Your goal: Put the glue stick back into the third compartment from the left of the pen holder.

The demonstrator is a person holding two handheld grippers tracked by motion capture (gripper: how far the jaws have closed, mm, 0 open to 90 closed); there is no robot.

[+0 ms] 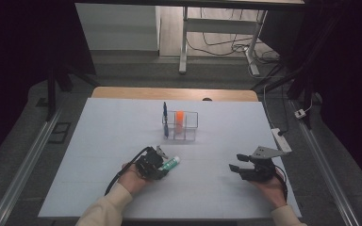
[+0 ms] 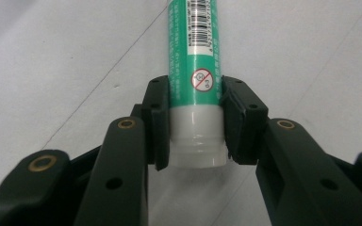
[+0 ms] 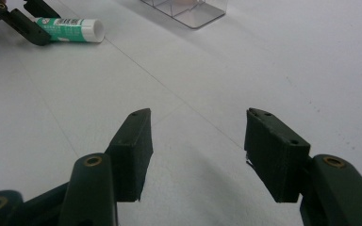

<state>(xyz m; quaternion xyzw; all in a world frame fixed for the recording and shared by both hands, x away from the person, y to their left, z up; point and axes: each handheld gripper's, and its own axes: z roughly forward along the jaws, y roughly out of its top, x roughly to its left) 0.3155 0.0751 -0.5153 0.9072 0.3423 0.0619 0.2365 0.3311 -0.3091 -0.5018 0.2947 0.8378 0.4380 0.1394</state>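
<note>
Across the middle of the high view spreads the white worktop (image 1: 99, 155), reaching from the frame's lower edge up to a strip of bare wood at its far side. Just above centre stands a clear acrylic organizer (image 1: 180, 126) with separate compartments: a dark blue pen (image 1: 165, 117) stands upright in its left compartment and an orange object (image 1: 180, 118) sits in the middle one. At lower right the right claw (image 1: 236, 162) hovers over bare worktop, its jaws wide apart with nothing between them. Left of centre, below the organizer, the left claw (image 1: 162, 165) is clamped on a green-and-white glue stick (image 1: 170, 164). In the left gripper view both pads press the glue stick (image 2: 194, 80) near its white end, and it lies flat on the worktop pointing away from the hand.
</note>
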